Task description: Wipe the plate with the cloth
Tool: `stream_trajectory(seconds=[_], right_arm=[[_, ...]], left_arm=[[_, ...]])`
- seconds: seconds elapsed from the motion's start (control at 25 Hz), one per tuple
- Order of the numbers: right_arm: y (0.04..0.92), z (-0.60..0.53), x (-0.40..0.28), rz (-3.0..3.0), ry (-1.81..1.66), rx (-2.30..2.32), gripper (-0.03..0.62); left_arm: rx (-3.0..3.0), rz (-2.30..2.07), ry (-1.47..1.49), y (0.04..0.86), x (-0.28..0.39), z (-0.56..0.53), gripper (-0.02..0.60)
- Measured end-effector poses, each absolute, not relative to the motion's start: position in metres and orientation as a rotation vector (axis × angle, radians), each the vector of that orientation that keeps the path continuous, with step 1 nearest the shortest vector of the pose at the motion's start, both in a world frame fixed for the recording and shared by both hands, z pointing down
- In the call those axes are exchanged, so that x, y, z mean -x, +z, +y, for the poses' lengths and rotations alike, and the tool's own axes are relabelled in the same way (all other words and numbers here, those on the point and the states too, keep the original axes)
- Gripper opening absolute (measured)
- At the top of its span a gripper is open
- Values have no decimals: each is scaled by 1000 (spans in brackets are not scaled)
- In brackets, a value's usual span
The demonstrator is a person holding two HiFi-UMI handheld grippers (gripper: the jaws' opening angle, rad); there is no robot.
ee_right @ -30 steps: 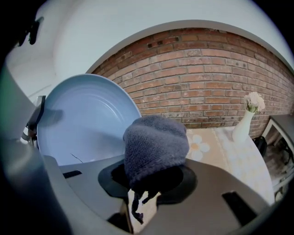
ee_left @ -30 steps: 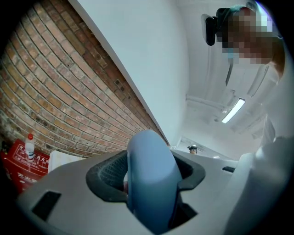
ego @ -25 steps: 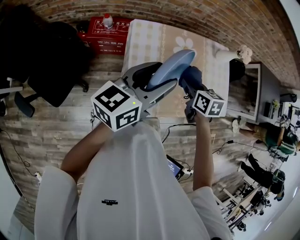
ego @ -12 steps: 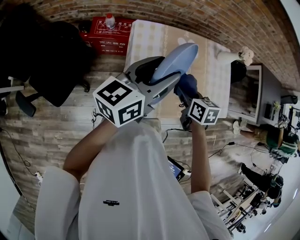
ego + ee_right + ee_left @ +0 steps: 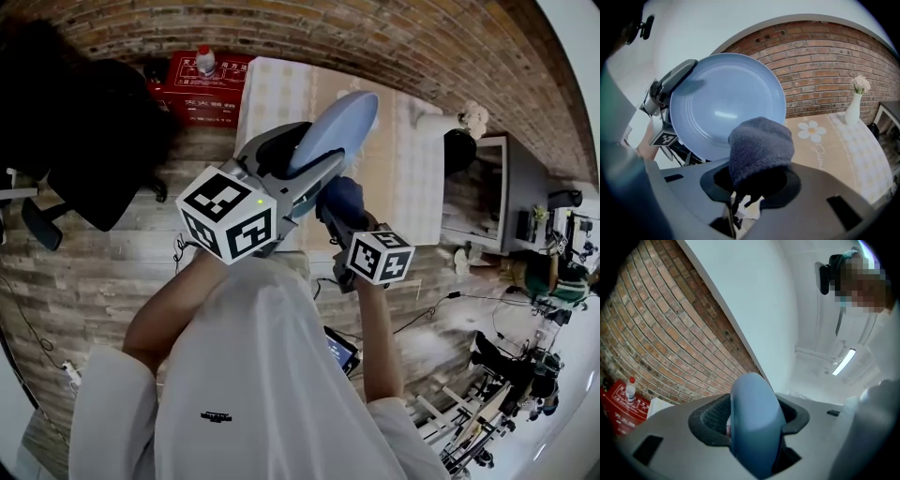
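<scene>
A light blue plate point(image 5: 335, 129) is held up in the air, tilted on edge, with my left gripper point(image 5: 281, 159) shut on its lower rim. In the left gripper view the plate point(image 5: 754, 427) stands edge-on between the jaws. My right gripper point(image 5: 349, 225) is shut on a dark blue cloth point(image 5: 342, 202), just below and right of the plate. In the right gripper view the cloth point(image 5: 761, 150) bulges out of the jaws in front of the plate's face point(image 5: 726, 103), near its lower rim; whether they touch is unclear.
Below stands a table with a beige daisy-print cloth point(image 5: 394, 159), and a white vase with flowers point(image 5: 450, 120) at its right end. A red box with a bottle point(image 5: 202, 75) sits left of the table, by a brick wall point(image 5: 825, 61). A cable runs over the wooden floor point(image 5: 94, 253).
The right gripper with the cloth has moved down and toward me, away from the plate's upper part. The left gripper with the plate has shifted slightly left.
</scene>
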State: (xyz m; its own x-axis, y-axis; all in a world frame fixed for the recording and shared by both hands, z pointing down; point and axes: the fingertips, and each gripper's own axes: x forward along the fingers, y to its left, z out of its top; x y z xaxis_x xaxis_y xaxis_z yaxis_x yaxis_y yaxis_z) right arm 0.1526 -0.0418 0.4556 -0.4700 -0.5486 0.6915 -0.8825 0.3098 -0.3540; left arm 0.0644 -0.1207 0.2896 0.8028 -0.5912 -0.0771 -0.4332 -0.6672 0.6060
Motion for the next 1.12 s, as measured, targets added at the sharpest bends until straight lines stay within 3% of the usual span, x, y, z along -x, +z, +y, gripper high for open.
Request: stream_trajectory(seconds=[1.12], right_arm=[[387, 3, -68, -2472, 909, -1000, 132]], left_arm=[[-2411, -820, -280, 319, -70, -115, 259]])
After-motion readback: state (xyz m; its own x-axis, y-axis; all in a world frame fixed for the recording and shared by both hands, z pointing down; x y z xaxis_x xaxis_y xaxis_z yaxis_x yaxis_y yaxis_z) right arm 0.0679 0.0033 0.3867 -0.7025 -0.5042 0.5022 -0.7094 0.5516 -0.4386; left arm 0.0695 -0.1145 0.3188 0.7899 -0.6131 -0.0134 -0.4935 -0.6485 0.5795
